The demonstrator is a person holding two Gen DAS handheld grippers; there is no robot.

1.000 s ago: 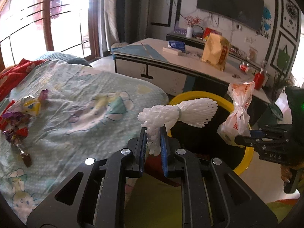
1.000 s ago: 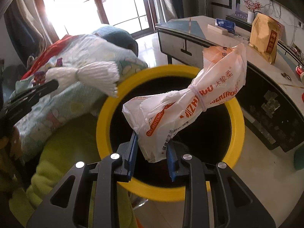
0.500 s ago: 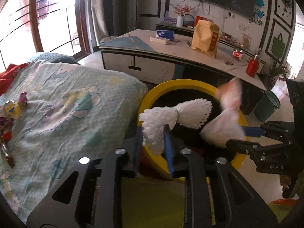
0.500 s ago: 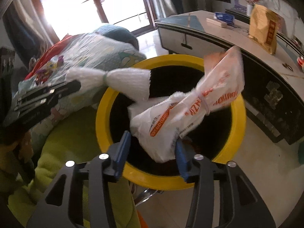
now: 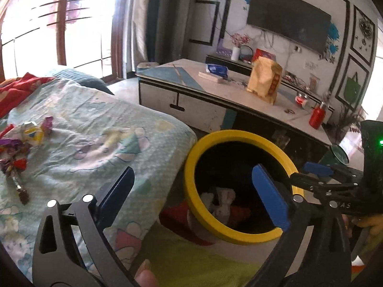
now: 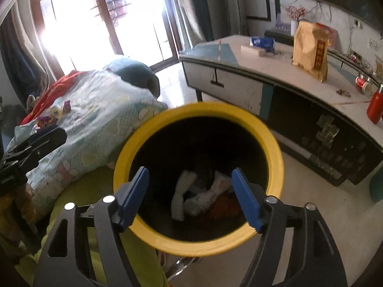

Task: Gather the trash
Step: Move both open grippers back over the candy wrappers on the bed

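Note:
A yellow-rimmed black bin (image 5: 210, 217) (image 6: 273, 131) stands beside the bed. At its bottom lie the white foam net (image 6: 183, 192) and the white plastic bag (image 6: 208, 197) (image 5: 221, 203). My left gripper (image 5: 194, 186) is open and empty, over the bin's near left rim. My right gripper (image 6: 190, 186) is open and empty above the bin mouth; it shows in the left wrist view (image 5: 313, 171) at the right. Colourful candy wrappers (image 5: 21, 141) (image 6: 51, 116) lie on the bed.
The bed has a light blue cartoon quilt (image 5: 95, 138) and a red cloth (image 5: 16, 91). A low white table (image 5: 229, 95) behind the bin holds a yellow paper bag (image 5: 264, 82), a blue packet (image 5: 216, 69) and a red bottle (image 5: 317, 117). A green cushion (image 5: 191, 265) lies below.
Both grippers opened. The foam net and the plastic bag dropped from them into the bin and now lie at its bottom.

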